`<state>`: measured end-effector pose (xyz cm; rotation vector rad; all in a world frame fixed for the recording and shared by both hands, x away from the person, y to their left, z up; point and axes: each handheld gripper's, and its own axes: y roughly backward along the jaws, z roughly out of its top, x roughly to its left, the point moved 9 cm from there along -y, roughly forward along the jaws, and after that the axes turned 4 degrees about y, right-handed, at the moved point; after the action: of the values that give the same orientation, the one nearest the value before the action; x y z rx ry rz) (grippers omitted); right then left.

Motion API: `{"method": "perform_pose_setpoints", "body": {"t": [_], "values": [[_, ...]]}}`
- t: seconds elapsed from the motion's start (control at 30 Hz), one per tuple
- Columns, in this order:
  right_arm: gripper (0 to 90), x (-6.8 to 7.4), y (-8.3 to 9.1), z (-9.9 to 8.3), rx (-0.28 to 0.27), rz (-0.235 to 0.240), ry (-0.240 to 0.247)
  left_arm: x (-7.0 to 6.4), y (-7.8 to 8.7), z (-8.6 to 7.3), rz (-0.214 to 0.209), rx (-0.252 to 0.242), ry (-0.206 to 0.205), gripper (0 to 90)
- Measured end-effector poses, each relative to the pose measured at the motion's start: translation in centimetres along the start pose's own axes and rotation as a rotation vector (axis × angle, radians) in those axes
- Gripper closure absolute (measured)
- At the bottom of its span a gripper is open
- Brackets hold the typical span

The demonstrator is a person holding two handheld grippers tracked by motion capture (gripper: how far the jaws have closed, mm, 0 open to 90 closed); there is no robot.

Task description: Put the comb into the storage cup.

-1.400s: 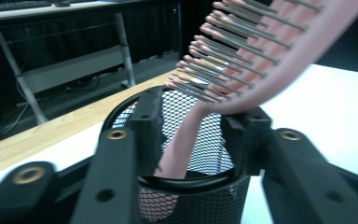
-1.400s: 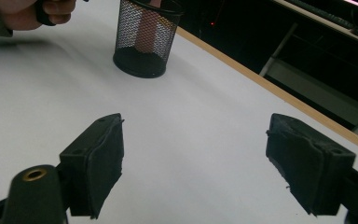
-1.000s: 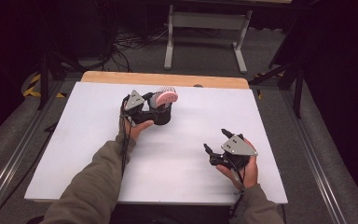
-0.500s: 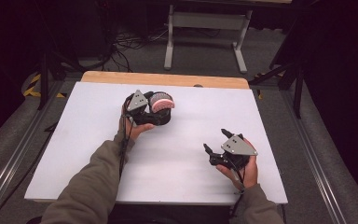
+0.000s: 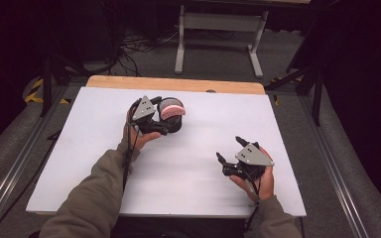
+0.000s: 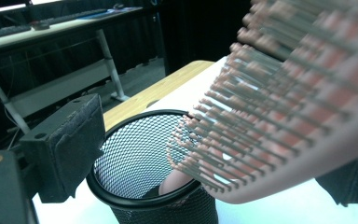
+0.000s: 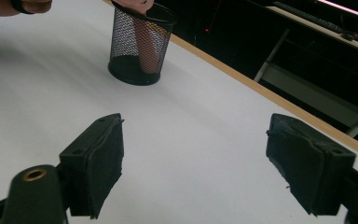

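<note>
since a second ago, the pink plastic hairbrush with thin bristles (image 6: 279, 98) is being tipped over and lowered, handle first, into the black wire-mesh cylindrical cup (image 6: 140, 158), which is being kept toward twelve o'clock on the white rectangular table (image 5: 188, 163). the left gripper (image 5: 151, 115) is being held beside the cup at its nine o'clock; whether the brush is being gripped cannot be told. the right gripper (image 5: 230, 151) is being rested toward four o'clock, its jaws being held wide apart with nothing between them.

Black claws (image 5: 231, 149), grey plates, olive sleeves (image 5: 95, 198)
</note>
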<state>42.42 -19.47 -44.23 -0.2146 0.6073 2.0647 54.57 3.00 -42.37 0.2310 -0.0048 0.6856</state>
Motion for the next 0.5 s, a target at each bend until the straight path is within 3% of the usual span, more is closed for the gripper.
{"method": "perform_pose_setpoints", "body": {"t": [0.43,0.5], "values": [[16.8,0.2,0.1,0.2,-0.015,0.003,0.007,-0.2,1.7,0.8,0.0,0.005,-0.049,7.8],[12.7,0.2,0.0,0.2,-0.016,0.001,0.003,-0.2,2.0,0.8,-0.002,0.01,-0.063,7.6]]}}
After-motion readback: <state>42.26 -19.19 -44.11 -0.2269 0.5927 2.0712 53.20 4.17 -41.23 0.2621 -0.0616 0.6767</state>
